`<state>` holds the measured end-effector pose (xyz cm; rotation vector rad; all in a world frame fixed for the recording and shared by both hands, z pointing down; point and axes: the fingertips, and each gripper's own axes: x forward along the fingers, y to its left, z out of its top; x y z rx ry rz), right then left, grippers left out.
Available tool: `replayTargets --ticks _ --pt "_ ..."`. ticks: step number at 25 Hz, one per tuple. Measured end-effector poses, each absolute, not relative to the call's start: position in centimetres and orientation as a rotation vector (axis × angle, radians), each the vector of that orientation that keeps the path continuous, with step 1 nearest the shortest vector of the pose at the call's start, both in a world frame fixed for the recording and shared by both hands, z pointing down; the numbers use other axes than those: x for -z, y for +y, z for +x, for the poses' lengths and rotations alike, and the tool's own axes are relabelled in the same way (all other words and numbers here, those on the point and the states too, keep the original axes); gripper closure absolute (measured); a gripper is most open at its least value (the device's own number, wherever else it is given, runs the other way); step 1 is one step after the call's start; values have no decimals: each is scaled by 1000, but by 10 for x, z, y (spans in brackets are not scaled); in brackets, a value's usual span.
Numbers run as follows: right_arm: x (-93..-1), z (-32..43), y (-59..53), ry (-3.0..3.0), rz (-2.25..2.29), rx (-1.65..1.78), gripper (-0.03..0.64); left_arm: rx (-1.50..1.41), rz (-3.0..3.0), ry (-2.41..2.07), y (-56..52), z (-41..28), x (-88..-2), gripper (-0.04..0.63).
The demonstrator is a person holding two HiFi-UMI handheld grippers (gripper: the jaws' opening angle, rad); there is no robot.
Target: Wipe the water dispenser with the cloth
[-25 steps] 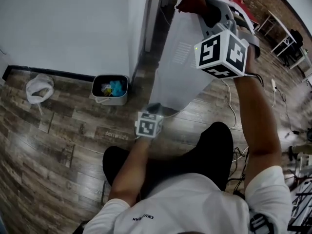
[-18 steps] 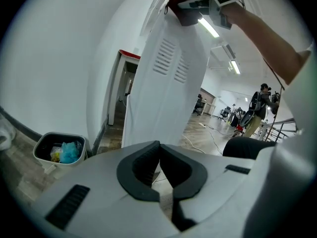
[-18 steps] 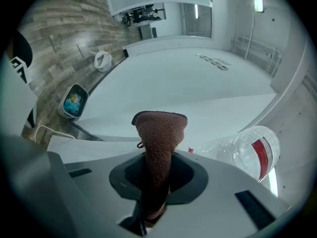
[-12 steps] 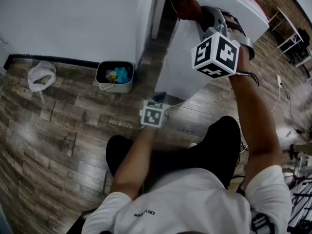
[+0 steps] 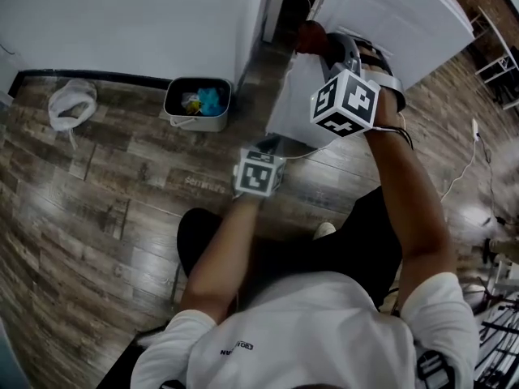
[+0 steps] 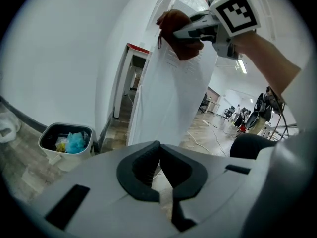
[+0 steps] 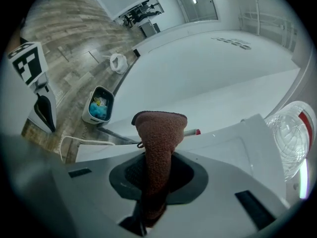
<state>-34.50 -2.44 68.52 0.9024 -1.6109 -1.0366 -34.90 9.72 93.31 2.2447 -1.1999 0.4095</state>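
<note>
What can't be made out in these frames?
Water bottle: right gripper view, cut off at the edge.
Bin, contents: every view, too small.
Cloth, lower end: right gripper view, buried between the fingers.
Water dispenser, top: head view, cut off by the upper edge.

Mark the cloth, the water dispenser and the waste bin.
cloth (image 7: 156,152), right gripper view, middle of the fold
water dispenser (image 6: 171,98), left gripper view, white side panel
waste bin (image 5: 195,123), head view, near outer wall
</note>
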Motion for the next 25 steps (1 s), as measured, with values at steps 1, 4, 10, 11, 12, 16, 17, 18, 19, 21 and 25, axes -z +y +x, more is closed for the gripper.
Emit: replayTargets --ticks 1,4,10,11,12,16,17,18,19,21,25 --pt "-696 -345 -25 -1617 893 1023 560 -413 2239 -1202 98 -351 -934 606" --pt "-729 -340 -26 -1626 863 980 561 -423 2235 -1202 99 -351 -937 606" --pt "-786 -328 -27 -1630 821 915 560 -435 2220 -1228 100 -356 -938 606" --pt "-795 -326 -27 -1630 813 903 560 -440 2218 -1230 101 -356 -939 606" --pt "-805 -325 -27 -1628 804 891 561 -442 2216 -1230 102 -355 -939 606" --pt "-839 -323 -26 -1629 780 872 560 -435 2217 -1240 102 -355 -940 606" --pt "-846 -322 -26 -1630 776 865 560 -436 2216 -1241 102 -355 -939 606" --pt "-853 -321 -25 -1632 774 852 561 -436 2215 -1242 102 -355 -938 606" --pt "-861 -320 -25 -1633 770 835 560 -436 2214 -1244 102 -355 -937 606" --pt "-880 -318 -26 -1637 755 801 561 -434 2209 -1250 102 -356 -936 606" --pt "-916 -315 -27 -1644 716 747 561 -438 2200 -1258 102 -359 -938 606"
